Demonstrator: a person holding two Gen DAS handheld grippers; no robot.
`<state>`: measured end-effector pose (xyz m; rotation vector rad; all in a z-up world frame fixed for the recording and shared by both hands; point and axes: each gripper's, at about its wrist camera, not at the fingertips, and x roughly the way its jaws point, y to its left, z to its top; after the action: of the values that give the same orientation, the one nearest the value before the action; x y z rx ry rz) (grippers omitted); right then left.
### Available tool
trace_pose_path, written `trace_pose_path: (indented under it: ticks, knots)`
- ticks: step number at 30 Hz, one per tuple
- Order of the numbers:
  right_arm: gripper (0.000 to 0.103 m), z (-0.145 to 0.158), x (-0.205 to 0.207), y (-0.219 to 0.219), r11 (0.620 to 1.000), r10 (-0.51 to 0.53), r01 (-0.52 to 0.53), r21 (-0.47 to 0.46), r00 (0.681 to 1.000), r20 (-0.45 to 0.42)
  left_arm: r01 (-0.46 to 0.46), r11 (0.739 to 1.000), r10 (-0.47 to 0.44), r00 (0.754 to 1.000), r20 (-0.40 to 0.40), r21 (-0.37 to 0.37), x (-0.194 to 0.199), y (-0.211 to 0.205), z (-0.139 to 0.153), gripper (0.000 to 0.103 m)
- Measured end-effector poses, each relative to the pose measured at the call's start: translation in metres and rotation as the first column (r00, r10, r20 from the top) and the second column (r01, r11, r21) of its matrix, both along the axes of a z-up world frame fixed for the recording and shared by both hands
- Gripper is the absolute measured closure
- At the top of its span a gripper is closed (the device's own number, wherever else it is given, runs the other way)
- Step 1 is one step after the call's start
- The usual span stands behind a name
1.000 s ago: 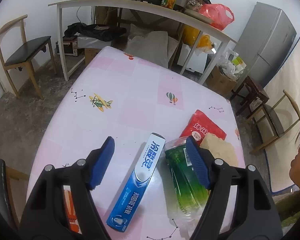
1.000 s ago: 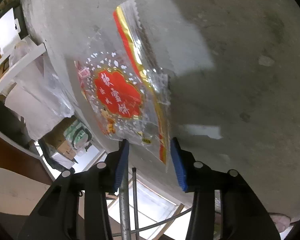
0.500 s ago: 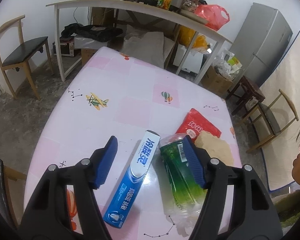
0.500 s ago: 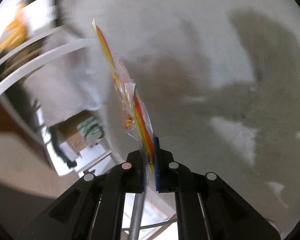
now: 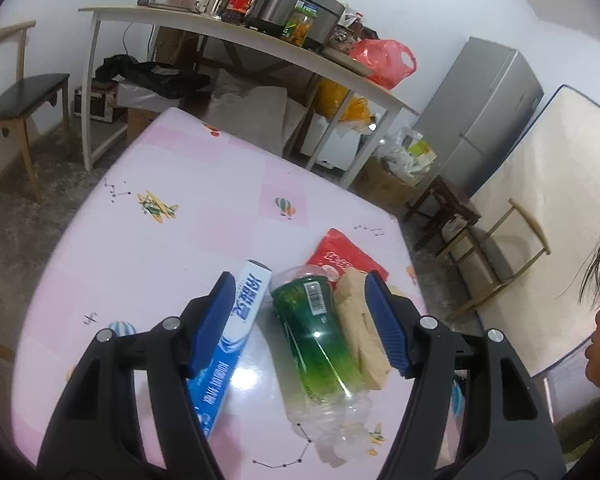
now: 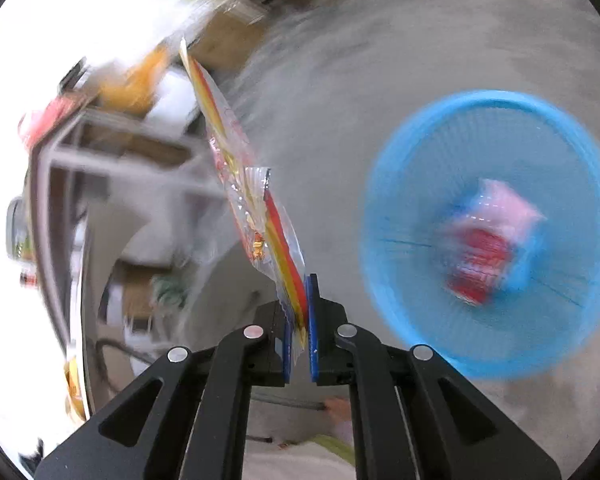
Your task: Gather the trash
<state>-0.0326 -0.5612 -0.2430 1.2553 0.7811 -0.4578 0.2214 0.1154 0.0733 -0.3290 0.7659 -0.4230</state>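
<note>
Trash: several pieces, split between table point(image 5: 148, 264), right gripper and bin.
Wrapper point(image 6: 244, 184): clear snack bag with red and yellow print, pinched at its bottom edge in the right gripper point(image 6: 299, 320), hanging edge-on above the pads toward 11 o'clock.
Right gripper: jaws together, clamped on wrapper (view heavily blurred, hand swinging fast).
Bin point(image 6: 384, 184): blue mesh basket on the floor at 3 o'clock of the right view; wrapper not over it yet.
In bin: at least one packet point(image 6: 488, 248), red and pink, too blurred to name.
Left gripper point(image 5: 298, 300): jaws apart, hovering over the table, touching nothing as far as I can tell.
Bottle point(image 5: 320, 336): crushed green plastic, lying between the blue pads, cap end toward 6 o'clock.
Box point(image 5: 236, 328): blue toothpaste carton, just beside bottle at 9 o'clock, partly under the left pad.
Block point(image 5: 360, 320): tan sponge-like piece, touching bottle at 3 o'clock.
Red bag point(image 5: 340, 256): flat on table at 12 o'clock of bottle, partly under it and the block.
Done: one or more items binned, wrapper picked up.
Left: drop wrapper in bin; four items on table not yet grabbed (bottle looks like the left gripper's next target).
Progress: roughly a third, judging by counts.
</note>
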Motion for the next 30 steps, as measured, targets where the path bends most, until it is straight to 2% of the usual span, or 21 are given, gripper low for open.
trace_pose_path:
  ticks: [2, 5, 8, 10, 12, 13, 14, 16, 18, 19, 21, 25, 30]
  knots:
    - [0.096, -0.009, -0.037, -0.011, 0.997, -0.075, 0.077, 0.029, 0.994, -0.080, 0.009, 1.000, -0.009, 1.000, 0.006, -0.026, -0.003, 0.001, -0.001, 0.041]
    - [0.095, -0.045, -0.069, -0.022, 0.978, -0.118, 0.140, 0.154, 0.982, -0.144, 0.021, 0.999, -0.020, 1.000, 0.023, -0.042, -0.009, 0.001, -0.002, 0.041]
    - [0.092, -0.077, -0.061, -0.030, 0.980, -0.048, 0.096, 0.175, 0.964, -0.261, 0.025, 0.998, -0.023, 0.999, 0.039, -0.057, -0.015, 0.003, 0.000, 0.041]
    - [0.088, -0.091, -0.052, -0.032, 0.990, 0.010, 0.043, 0.131, 0.923, -0.384, 0.021, 0.997, -0.018, 0.999, 0.044, -0.075, -0.019, 0.007, 0.002, 0.041]
    - [0.071, -0.085, -0.041, -0.032, 0.999, 0.034, -0.036, 0.005, 0.857, -0.515, 0.017, 0.996, -0.013, 0.999, 0.046, -0.086, -0.022, 0.011, 0.005, 0.041]
    - [0.055, -0.078, -0.038, -0.032, 0.996, 0.032, -0.070, -0.048, 0.834, -0.551, 0.017, 0.996, -0.012, 0.999, 0.052, -0.090, -0.024, 0.012, 0.007, 0.041]
    - [0.045, -0.069, -0.035, -0.028, 0.988, 0.022, -0.108, -0.114, 0.813, -0.581, 0.016, 0.996, -0.011, 0.998, 0.057, -0.089, -0.026, 0.014, 0.008, 0.041]
    - [0.043, -0.054, -0.030, -0.022, 0.967, 0.011, -0.166, -0.196, 0.788, -0.615, 0.014, 0.996, -0.008, 0.998, 0.066, -0.087, -0.031, 0.016, 0.009, 0.041]
    - [0.043, -0.042, -0.028, -0.018, 0.948, -0.006, -0.204, -0.246, 0.758, -0.652, 0.015, 0.996, -0.010, 0.998, 0.065, -0.090, -0.032, 0.017, 0.009, 0.041]
    - [0.043, -0.036, -0.024, -0.019, 0.945, -0.014, -0.205, -0.256, 0.753, -0.658, 0.017, 0.995, -0.011, 0.998, 0.063, -0.096, -0.034, 0.019, 0.008, 0.041]
    - [0.043, -0.025, -0.031, -0.022, 0.938, -0.041, -0.200, -0.283, 0.748, -0.662, 0.020, 0.994, -0.014, 0.998, 0.062, -0.106, -0.038, 0.021, 0.008, 0.041]
    - [0.043, -0.010, -0.048, -0.009, 0.935, -0.067, -0.171, -0.311, 0.774, -0.629, 0.018, 0.994, -0.010, 0.997, 0.073, -0.108, -0.048, 0.028, 0.009, 0.041]
    - [0.043, 0.022, -0.049, 0.007, 0.929, -0.033, -0.167, -0.329, 0.850, -0.526, 0.007, 0.995, -0.002, 0.999, 0.054, -0.095, -0.058, 0.035, 0.004, 0.039]
